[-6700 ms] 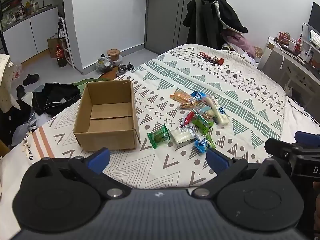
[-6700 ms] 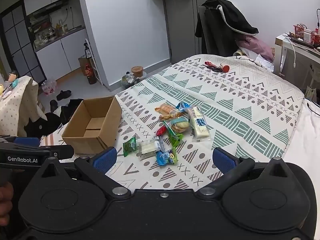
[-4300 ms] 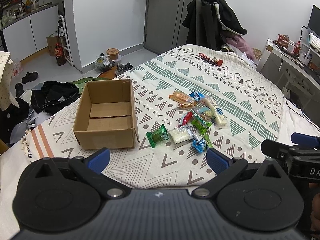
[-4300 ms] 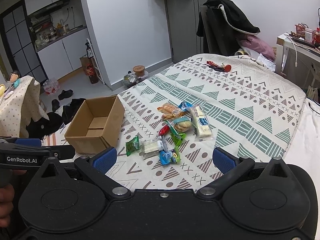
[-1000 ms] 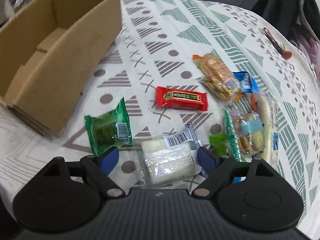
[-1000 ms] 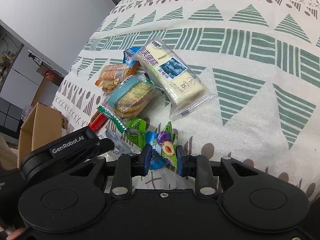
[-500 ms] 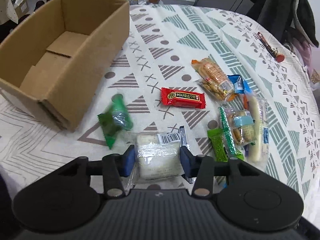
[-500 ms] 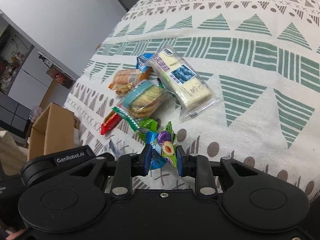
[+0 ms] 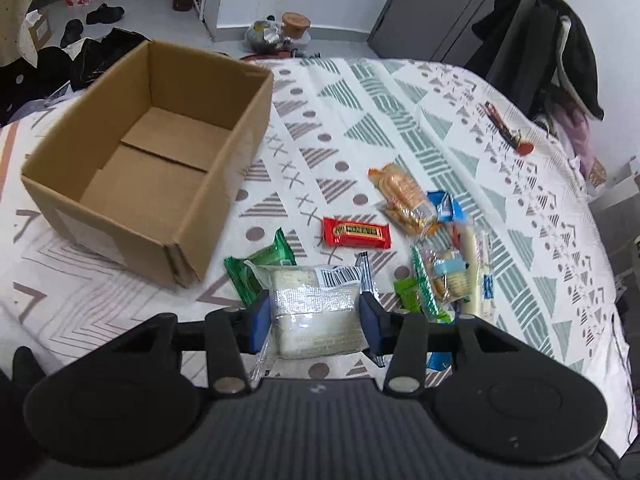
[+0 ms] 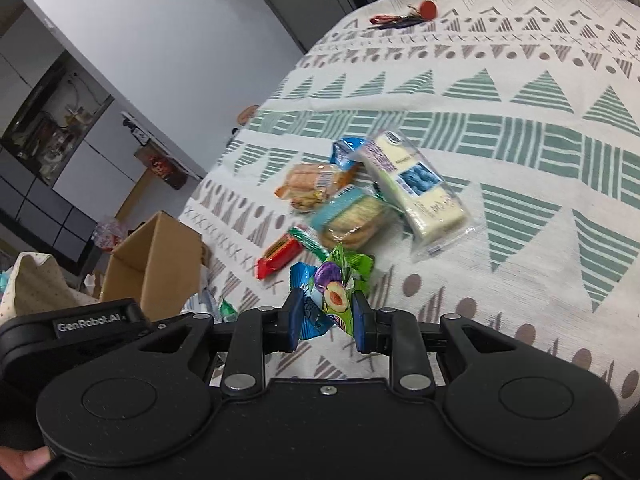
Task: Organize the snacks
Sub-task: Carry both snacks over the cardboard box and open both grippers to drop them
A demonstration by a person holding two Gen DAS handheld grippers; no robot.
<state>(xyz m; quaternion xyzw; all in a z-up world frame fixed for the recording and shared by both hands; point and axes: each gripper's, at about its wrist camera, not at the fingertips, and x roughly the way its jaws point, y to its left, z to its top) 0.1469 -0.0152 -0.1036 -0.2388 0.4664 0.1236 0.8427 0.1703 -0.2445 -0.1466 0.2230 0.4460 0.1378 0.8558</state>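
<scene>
1. Bedroom scene: bed (image 9: 400, 112) w/ triangle-print cover fills both views; grey door and a dark coat at the far end, clothes and shoes on the floor to the left.
2. Box (image 9: 152, 168), open cardboard, sits on the bed's left part, nothing inside it.
3. L gripper (image 9: 316, 316) is clamped on a clear-wrapped white cake (image 9: 316, 312), blue pads pressing both sides, pack raised in front of the camera.
4. Green pack (image 9: 260, 272) lies just behind the cake, near the box's front corner.
5. Red bar (image 9: 356, 233) lies flat on the cover, apart from the box, to its right.
6. R gripper (image 10: 326, 314) is closed on a plum candy (image 10: 332, 296), w/ a blue wrapper (image 10: 308, 312) pinched in alongside it.
7. Rest of the pile sits on the bed beyond the R gripper: long blueberry pack (image 10: 416, 188), cracker pack (image 10: 352, 220) touching it, biscuit pack (image 10: 312, 184) further left.
8. Keys (image 10: 400, 16) w/ a red tag lie well apart, toward the bed's far end.
9. Box also shows in the right wrist view, at left, behind the L gripper body.
</scene>
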